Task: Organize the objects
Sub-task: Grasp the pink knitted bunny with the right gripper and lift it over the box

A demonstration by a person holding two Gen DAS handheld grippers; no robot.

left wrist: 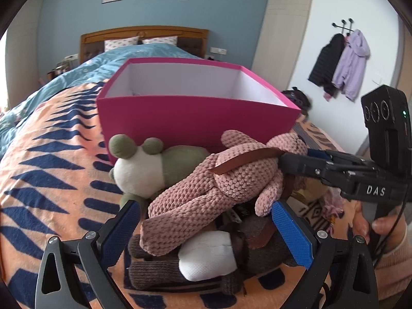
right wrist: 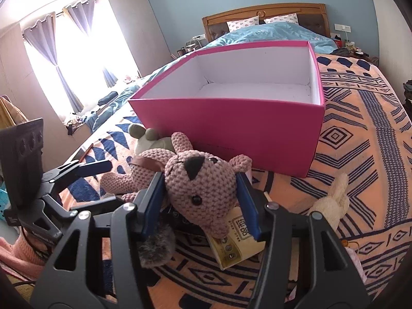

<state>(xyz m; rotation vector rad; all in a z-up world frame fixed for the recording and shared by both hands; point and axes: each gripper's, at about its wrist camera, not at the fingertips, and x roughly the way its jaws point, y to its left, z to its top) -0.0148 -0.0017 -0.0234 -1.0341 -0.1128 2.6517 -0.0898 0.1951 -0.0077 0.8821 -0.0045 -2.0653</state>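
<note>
Showed, from the left wrist, the left gripper point(left wrist: 206, 206) spread wide, its ribbed blue pads gripping nothing. Between those fingers, unsqueezed: the legs of a pink crocheted bear point(left wrist: 231, 180), sprawled over a dark brown knitted toy point(left wrist: 159, 273) with a white mesh-textured patch. Beyond the left fingertip, a soft green and cream frog plush point(left wrist: 144, 170) with round bulging eyes. Straight ahead past the fingertips, touching the toys, an open pink box point(left wrist: 193, 121), smooth card, white inside. Across the bear's back, a flat brown leather-like strap point(left wrist: 244, 162). To the right of the fingers, the right gripper point(left wrist: 296, 155) reaching in at the bear's head, with a hand point(left wrist: 381, 229) on its handle.

Revealed only from the right wrist: the bear's face, with a black triangular nose and bead eyes, upside down between the right fingers, both blue pads closed against the sides of the head. Under the head, near the right finger, a printed tan paper packet point(right wrist: 239, 242); below the left finger, a grey fuzzy tuft point(right wrist: 154, 247). Further right of the fingers, a cream fluffy plush point(right wrist: 332, 200). Beneath everything, an orange and navy patterned blanket point(right wrist: 360, 141).
</note>
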